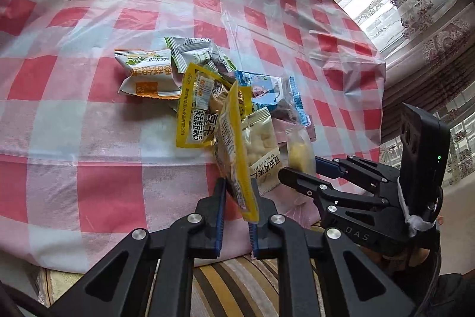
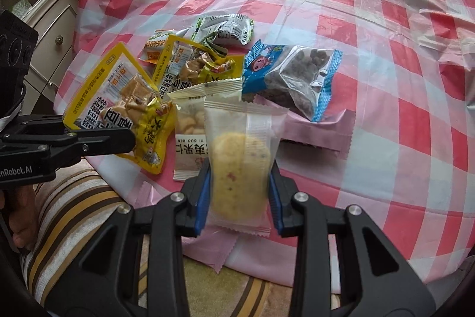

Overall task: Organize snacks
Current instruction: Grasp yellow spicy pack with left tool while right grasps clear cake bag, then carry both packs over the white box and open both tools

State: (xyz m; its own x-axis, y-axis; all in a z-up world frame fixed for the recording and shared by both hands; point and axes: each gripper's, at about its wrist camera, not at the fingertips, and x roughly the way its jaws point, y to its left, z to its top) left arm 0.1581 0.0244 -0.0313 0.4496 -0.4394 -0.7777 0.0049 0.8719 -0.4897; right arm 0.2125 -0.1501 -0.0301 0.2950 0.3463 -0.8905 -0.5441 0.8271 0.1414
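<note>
- My left hand-held gripper (image 1: 237, 195) clamps a yellow tofu packet (image 1: 234, 150); right hand-held gripper (image 2: 240, 195) clamps a clear biscuit packet (image 2: 240, 165).
- Both packets above counter (image 2: 386, 138) edge.
- Remaining snack pile (image 2: 225, 70) unsorted; early stage, I judge.

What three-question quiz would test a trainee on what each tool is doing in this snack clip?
1. True or false: the left tool is shut on a yellow tofu packet.
2. What does the right tool hold? A) the blue packet of dark pieces B) a clear-wrapped round pastry C) nothing
3. Fill in: the remaining snacks lie piled on a red-and-white ____ tablecloth.

Key: 1 true. 2 B; the blue packet lies on the cloth beyond it. 3 checked.
</note>
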